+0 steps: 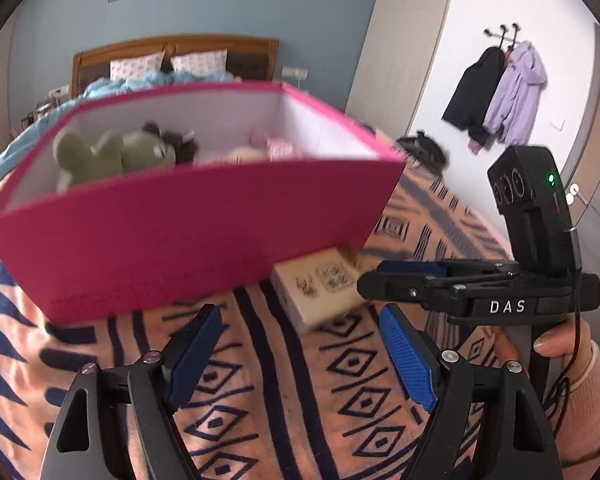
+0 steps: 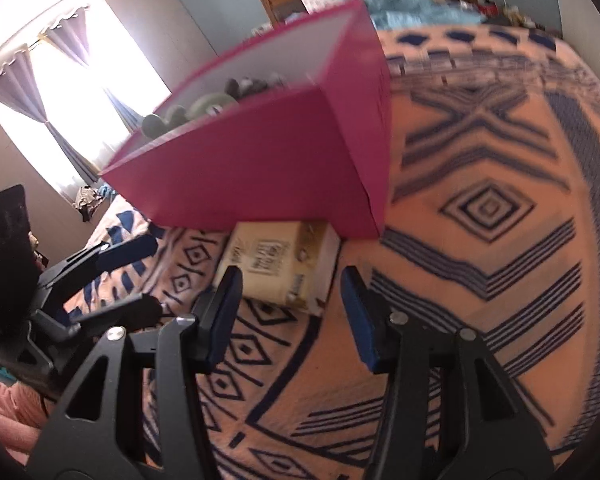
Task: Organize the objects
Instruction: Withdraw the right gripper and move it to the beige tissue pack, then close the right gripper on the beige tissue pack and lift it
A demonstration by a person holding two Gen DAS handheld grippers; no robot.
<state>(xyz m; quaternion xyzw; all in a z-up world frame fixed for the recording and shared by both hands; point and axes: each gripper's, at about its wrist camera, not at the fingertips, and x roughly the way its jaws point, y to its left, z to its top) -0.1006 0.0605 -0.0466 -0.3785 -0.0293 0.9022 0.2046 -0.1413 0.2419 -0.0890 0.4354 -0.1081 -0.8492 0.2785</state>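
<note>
The small cream box (image 2: 278,266) lies flat on the bed's patterned blanket (image 2: 480,208), tucked against the near bottom edge of the pink storage bin (image 2: 252,168), at about 12 o'clock from the right gripper (image 2: 290,316) and just ahead of its fingertips. Its long axis runs from about 10 to 4 o'clock in the right wrist view, so the fingers stand roughly across its near end. That gripper is about half open and holds nothing; the box is near but not between the pads.

From the left gripper (image 1: 300,356) the same box (image 1: 320,288) sits at 1 o'clock, a little farther off; this gripper is wide open and empty. The right one looks nearer, so the pick likely falls to it.

The box's far end is hidden under the bin's wall. Inside the bin a green plush toy (image 1: 108,152) shows, with other toys too blurred to name. Motion blur softens the box's printing.
</note>
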